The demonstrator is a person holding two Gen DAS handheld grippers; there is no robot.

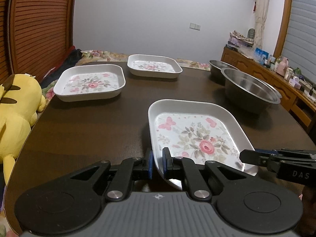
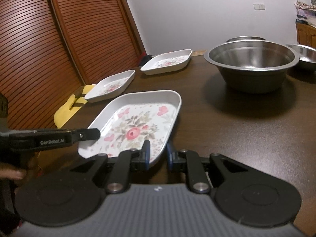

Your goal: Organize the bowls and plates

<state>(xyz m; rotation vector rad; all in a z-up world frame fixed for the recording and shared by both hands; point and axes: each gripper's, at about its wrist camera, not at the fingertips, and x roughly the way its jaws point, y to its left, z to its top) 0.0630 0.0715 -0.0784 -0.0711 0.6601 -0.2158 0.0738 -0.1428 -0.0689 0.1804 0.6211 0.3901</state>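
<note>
Both grippers pinch the near plate (image 1: pixel 197 136): left gripper (image 1: pixel 157 163) on its 7 o'clock rim, right gripper (image 2: pixel 157 155) at 5.

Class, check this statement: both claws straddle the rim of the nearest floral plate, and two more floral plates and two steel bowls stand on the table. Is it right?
Not quite. The right wrist view shows three steel bowls, not two. The rest stands: both claws straddle the nearest floral plate.
</note>
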